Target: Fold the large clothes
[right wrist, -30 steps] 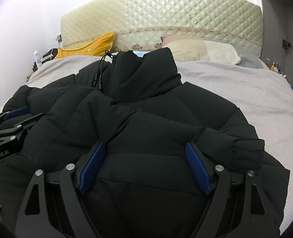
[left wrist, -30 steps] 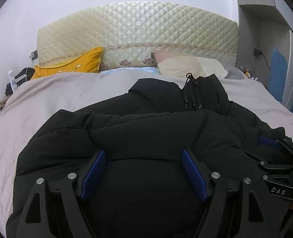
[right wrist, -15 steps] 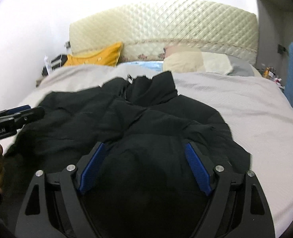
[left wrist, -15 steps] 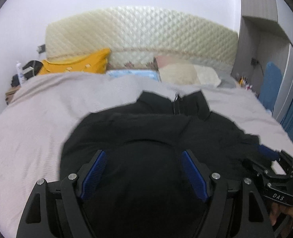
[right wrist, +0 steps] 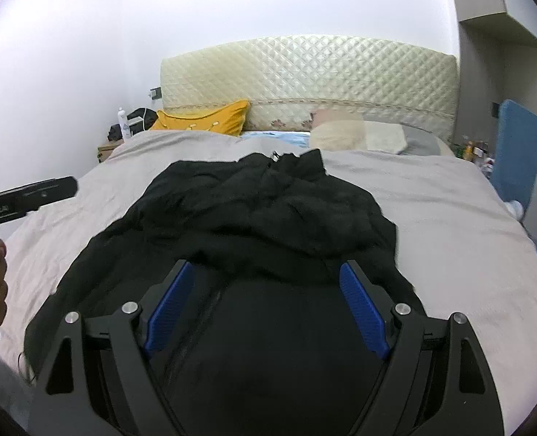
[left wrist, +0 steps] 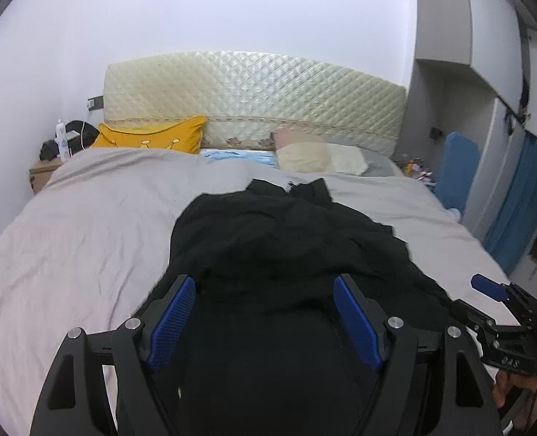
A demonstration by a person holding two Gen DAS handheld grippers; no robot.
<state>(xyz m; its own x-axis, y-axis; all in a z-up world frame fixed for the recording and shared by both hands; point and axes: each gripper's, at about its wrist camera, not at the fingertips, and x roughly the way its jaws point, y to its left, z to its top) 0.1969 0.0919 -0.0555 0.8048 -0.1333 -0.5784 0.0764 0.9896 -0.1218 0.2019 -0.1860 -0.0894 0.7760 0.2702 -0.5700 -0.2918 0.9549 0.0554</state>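
Jacket: black puffer jacket lies bunched on the grey bedspread, collar toward the headboard.
Left gripper: jaws wide, nothing pinched.
Right gripper: wide, empty.
Advice: spread it flat first, then pinch the hem.

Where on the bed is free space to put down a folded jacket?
The bedspread is bare between the jacket and the bed's left edge, up to the yellow pillow. Another bare strip lies right of the jacket. The head end, with the cream pillows, is crowded.
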